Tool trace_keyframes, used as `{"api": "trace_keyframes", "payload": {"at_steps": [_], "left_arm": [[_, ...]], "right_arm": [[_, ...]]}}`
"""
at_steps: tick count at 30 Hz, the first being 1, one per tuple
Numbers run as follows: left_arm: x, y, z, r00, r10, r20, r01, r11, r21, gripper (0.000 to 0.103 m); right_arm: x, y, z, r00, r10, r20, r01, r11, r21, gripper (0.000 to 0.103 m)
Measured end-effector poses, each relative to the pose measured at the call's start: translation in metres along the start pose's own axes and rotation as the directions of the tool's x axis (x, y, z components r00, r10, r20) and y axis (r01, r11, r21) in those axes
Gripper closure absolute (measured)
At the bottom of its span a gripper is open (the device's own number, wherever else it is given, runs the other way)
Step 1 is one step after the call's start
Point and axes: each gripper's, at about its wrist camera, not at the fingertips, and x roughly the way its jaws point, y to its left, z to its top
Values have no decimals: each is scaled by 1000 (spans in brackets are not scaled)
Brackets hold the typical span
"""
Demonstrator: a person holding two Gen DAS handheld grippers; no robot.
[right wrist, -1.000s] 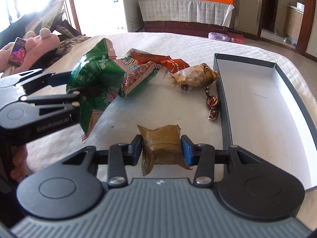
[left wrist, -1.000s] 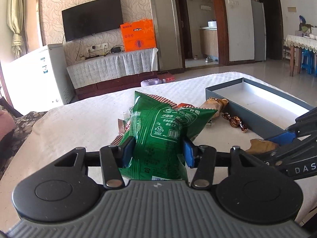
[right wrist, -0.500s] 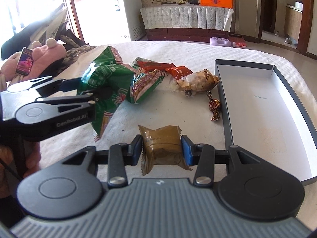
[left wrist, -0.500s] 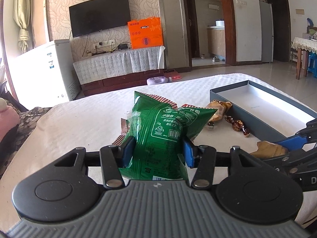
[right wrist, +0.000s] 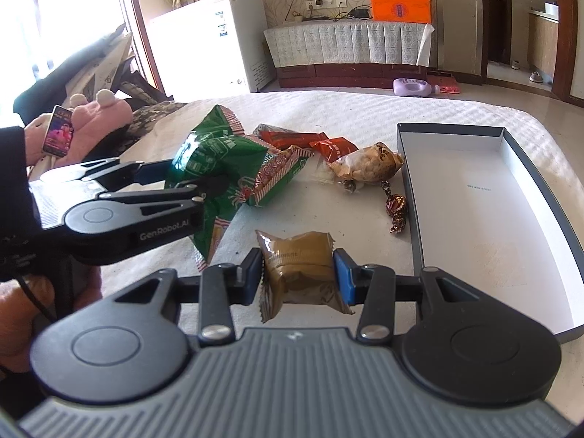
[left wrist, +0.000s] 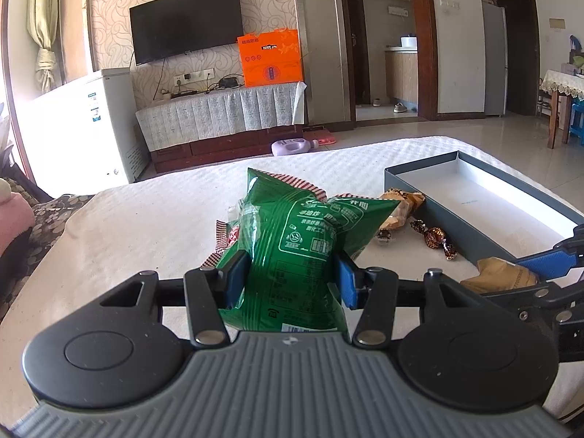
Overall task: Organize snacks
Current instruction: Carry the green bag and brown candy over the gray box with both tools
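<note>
My left gripper (left wrist: pixel 288 281) is shut on a green snack bag (left wrist: pixel 292 248) and holds it above the white bed; it also shows in the right wrist view (right wrist: pixel 215 160). My right gripper (right wrist: pixel 297 275) is shut on a brown wrapped cake (right wrist: pixel 299 270), lifted just left of the open grey box (right wrist: pixel 405 168). The box (left wrist: pixel 412 193) is white inside and holds nothing. On the bed lie a red-and-green cracker bag (right wrist: pixel 273 179), orange packets (right wrist: pixel 321 144), a clear bag of nuts (right wrist: pixel 368 164) and two wrapped candies (right wrist: pixel 396 208).
The white bedspread (left wrist: pixel 146 219) ends at a far edge with floor beyond. A pink plush toy (right wrist: pixel 98 124) and dark cloth lie at the left side. A TV stand, a white freezer and a purple bottle (left wrist: pixel 295 145) stand on the floor behind.
Both grippers have risen a little with their snacks still held. The left gripper with the green bag has shifted slightly toward the box.
</note>
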Motion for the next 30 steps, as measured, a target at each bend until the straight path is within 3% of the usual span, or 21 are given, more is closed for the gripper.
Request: {"api": "trace_keyframes", "payload": {"at_steps": [30], "left_arm": [[-19, -13, 9, 1000, -12, 24, 12, 1000, 5, 46]], "right_arm": [[-21, -12, 0, 998, 28, 63, -31, 998, 46, 58]]}}
